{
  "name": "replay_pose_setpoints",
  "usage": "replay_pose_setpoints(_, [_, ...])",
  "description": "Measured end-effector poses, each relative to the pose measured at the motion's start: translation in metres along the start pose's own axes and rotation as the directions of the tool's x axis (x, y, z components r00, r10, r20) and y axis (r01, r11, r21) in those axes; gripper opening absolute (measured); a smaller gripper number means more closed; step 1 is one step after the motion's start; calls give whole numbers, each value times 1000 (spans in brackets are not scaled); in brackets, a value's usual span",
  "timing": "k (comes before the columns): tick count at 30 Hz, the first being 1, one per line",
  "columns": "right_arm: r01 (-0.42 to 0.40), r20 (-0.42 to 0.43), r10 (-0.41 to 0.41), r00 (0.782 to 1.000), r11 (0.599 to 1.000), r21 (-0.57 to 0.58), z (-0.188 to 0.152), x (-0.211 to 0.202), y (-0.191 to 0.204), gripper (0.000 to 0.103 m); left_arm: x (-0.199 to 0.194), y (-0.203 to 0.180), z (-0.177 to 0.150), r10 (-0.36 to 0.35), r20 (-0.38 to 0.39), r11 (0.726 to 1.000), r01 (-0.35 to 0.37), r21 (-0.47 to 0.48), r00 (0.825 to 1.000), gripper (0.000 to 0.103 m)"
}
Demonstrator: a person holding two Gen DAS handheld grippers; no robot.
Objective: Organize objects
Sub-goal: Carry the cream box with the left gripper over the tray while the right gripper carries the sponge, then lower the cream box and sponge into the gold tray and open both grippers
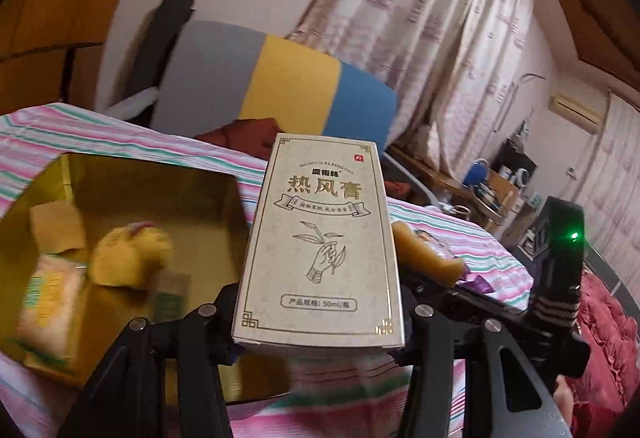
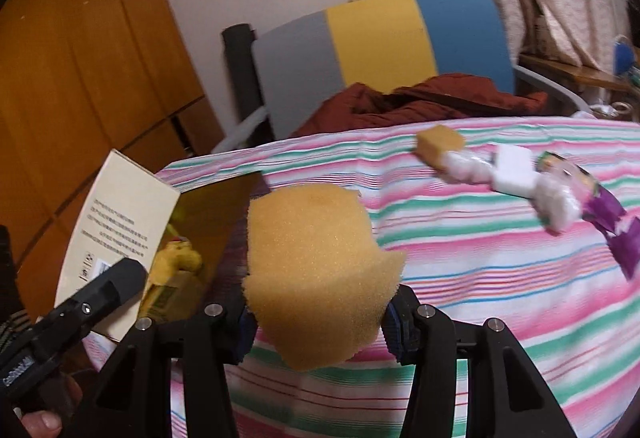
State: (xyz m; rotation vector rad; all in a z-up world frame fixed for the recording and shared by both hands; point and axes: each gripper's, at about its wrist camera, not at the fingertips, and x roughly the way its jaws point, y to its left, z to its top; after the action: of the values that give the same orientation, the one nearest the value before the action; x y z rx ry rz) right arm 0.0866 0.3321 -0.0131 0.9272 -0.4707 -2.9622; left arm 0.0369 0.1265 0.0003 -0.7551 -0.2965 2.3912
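My left gripper is shut on a tall beige carton with Chinese lettering, held upright just right of an open gold box. The gold box holds a yellow cloth lump and packets. My right gripper is shut on a yellow sponge, held above the striped cloth beside the gold box. The carton's back and the left gripper show at left in the right wrist view. The right gripper's body shows at right in the left wrist view.
On the striped tablecloth lie a small sponge block, white sponge pieces in a wrapper and a purple packet. A grey, yellow and blue chair with a dark red garment stands behind the table.
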Motion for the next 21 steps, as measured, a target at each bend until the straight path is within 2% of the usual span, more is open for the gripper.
replay_pose_setpoints(5, [-64,-22,64,998,997,-39,7,12,30,51,-17,35,2,89,4,995,-88,-46,996,52])
replay_pose_setpoints(11, [-123,-57,118,991,989,-83,16,31,66,52,-27,72,1,160,-23,982,-162,-98,987,52])
replay_pose_setpoints(21, [-127,-110,110,988,980,-154,29,79,107,54,-24,110,-14,202,-137,971,-217,-102,970,52])
